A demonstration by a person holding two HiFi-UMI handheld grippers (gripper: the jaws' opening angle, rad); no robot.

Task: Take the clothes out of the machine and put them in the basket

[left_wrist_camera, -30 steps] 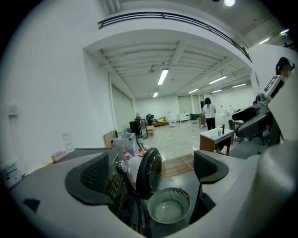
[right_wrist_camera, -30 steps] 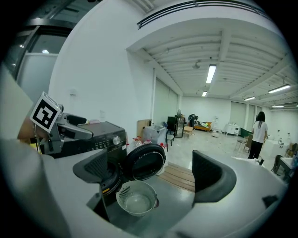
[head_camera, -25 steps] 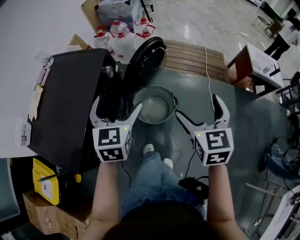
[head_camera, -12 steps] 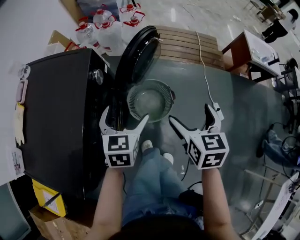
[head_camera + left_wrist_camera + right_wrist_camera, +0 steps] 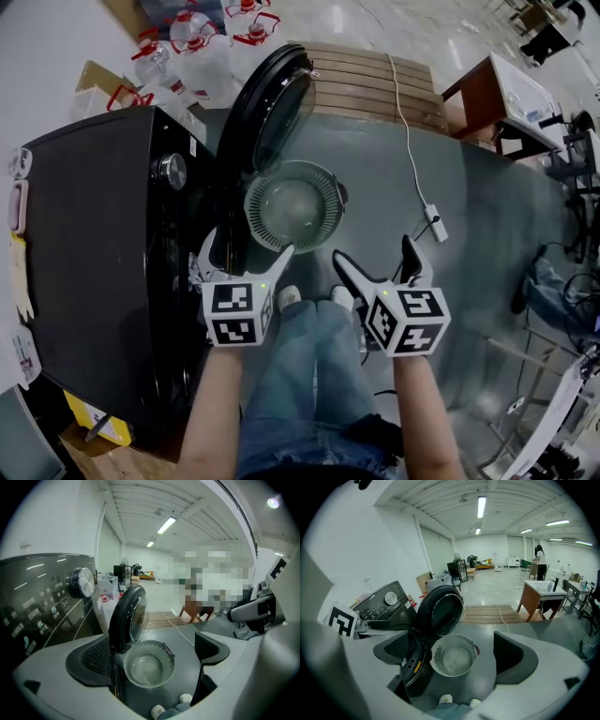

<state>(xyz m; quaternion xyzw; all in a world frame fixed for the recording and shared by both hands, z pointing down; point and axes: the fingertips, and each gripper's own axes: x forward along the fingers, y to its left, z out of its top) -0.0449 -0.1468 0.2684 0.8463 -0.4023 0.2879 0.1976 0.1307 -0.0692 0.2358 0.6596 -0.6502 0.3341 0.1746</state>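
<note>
Left tongs [image 5: 246, 248] and right tongs [image 5: 373, 253] both spread, nothing between them, side by side over the person's legs [image 5: 300, 375], near the grey basket [image 5: 265, 187] on the floor [image 5: 469, 216] beside the black machine [image 5: 103, 253], door [image 5: 267, 108] open.

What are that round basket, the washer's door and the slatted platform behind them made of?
Basket: probably plastic, matte pale grey, its walls moulded with rows of slots. Door: glossy black rim, likely plastic, with a clear glass-like centre that catches reflections. Platform: looks wooden, with brown parallel slats.
</note>
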